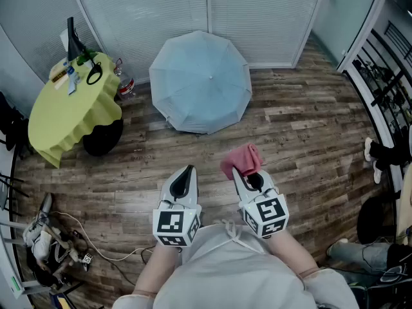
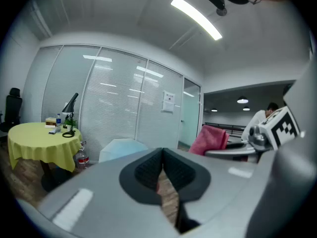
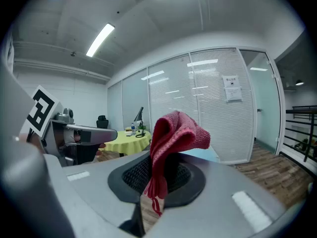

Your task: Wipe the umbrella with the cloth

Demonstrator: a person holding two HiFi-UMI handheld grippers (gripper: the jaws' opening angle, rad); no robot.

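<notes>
1. Far left, the yellow-draped surface (image 1: 67, 111) and the bottle (image 1: 126, 85) at its foot are near the umbrella's edge. They could be knocked if a wipe is swung wide on that side.
2. Cables (image 1: 96, 253) are strewn on the floor (image 1: 309, 140) at low left, so a trip is risked if a step fwd is taken w/o looking.
3. Left tongs (image 2: 161, 167) are pressed together with nothing between them, so the umbrella isn't steadied.
4. Umbrella (image 1: 201, 82) is set open on the floor, well ahead of both tongs and untouched. It looks light and is likely to be slid or rolled by a firm push.
5. Right tongs (image 1: 252, 180) are pinching the red cloth (image 3: 173, 133) by one fold only, and most of it is bunched above the tips. It may be pulled out if snagged on a rib end — or the fabric scraped by bare tips.
</notes>
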